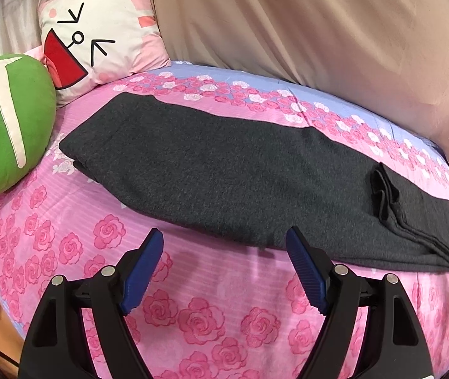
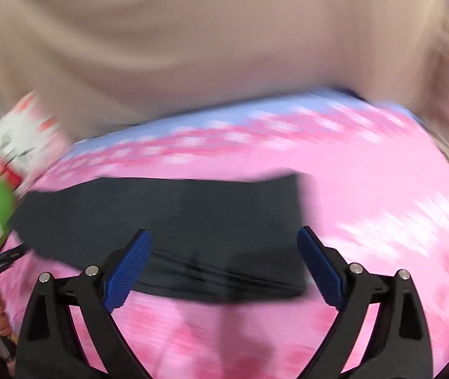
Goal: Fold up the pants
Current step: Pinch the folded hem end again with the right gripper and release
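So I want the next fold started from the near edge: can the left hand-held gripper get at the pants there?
Probably yes: the left hand-held gripper is open, just short of the pants, with nothing between.

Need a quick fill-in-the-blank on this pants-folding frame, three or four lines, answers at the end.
1. The dark grey pants lie on a bedsheet printed with pink ____.
2. The round cushion beside the pants is ____ in colour.
3. The left gripper has its jaws ____, with nothing between them.
4. The right gripper holds ____ between its blue pads.

Answers: roses; green; open; nothing
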`<action>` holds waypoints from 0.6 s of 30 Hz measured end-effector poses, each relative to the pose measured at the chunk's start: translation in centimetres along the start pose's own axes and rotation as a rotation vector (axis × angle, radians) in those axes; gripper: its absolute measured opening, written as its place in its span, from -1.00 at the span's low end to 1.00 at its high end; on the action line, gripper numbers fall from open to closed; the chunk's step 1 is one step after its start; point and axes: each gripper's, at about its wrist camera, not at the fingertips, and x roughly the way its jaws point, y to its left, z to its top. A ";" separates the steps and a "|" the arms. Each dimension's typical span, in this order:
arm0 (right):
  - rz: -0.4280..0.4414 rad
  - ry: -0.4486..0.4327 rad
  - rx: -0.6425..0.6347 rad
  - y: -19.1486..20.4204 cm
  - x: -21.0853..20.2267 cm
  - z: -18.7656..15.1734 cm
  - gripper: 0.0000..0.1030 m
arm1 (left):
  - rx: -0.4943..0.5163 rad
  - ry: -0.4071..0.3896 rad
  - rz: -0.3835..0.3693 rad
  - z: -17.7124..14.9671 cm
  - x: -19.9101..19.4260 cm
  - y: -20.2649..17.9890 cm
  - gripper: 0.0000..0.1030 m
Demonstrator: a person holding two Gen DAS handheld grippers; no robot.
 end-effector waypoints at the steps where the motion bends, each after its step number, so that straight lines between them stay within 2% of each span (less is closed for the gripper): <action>1: 0.013 0.029 0.049 -1.6 0.6 -0.2 0.77 | -0.006 -0.002 -0.002 0.0 0.0 -0.2 0.50; 4: 0.143 0.096 0.158 -4.1 2.8 -1.4 0.47 | -0.041 0.022 -0.028 0.2 0.5 -0.9 0.50; 6: 0.178 0.122 0.164 -3.5 4.2 -1.8 0.41 | -0.065 0.044 -0.055 0.3 0.6 -1.4 0.50; 7: 0.224 0.153 0.189 -3.2 5.3 -2.1 0.32 | -0.074 0.050 -0.061 0.3 0.6 -1.6 0.50; 8: 0.215 0.141 0.197 -2.7 5.6 -2.3 0.26 | -0.080 0.054 -0.065 0.4 0.5 -1.8 0.50; 9: 0.189 0.125 0.181 -2.2 5.5 -2.1 -0.25 | -0.082 0.056 -0.064 0.4 0.4 -2.1 0.50; 10: 0.189 0.129 0.177 -2.2 5.3 -2.1 -0.58 | -0.085 0.058 -0.060 0.4 0.4 -2.2 0.50; 12: 0.225 0.099 0.202 -2.8 4.0 -2.0 -0.68 | -0.091 0.065 -0.057 0.5 0.2 -2.6 0.50; 15: 0.209 0.013 0.194 -4.5 0.8 -1.0 -0.75 | -0.084 0.072 -0.056 0.6 0.0 -3.0 0.50; 17: 0.236 0.014 0.195 -5.8 -0.7 -0.5 -0.76 | -0.067 0.075 -0.063 0.6 -0.1 -3.5 0.50; 18: 0.217 0.017 0.177 -6.0 -1.1 -0.6 -0.75 | -0.060 0.077 -0.068 0.6 -0.1 -3.8 0.50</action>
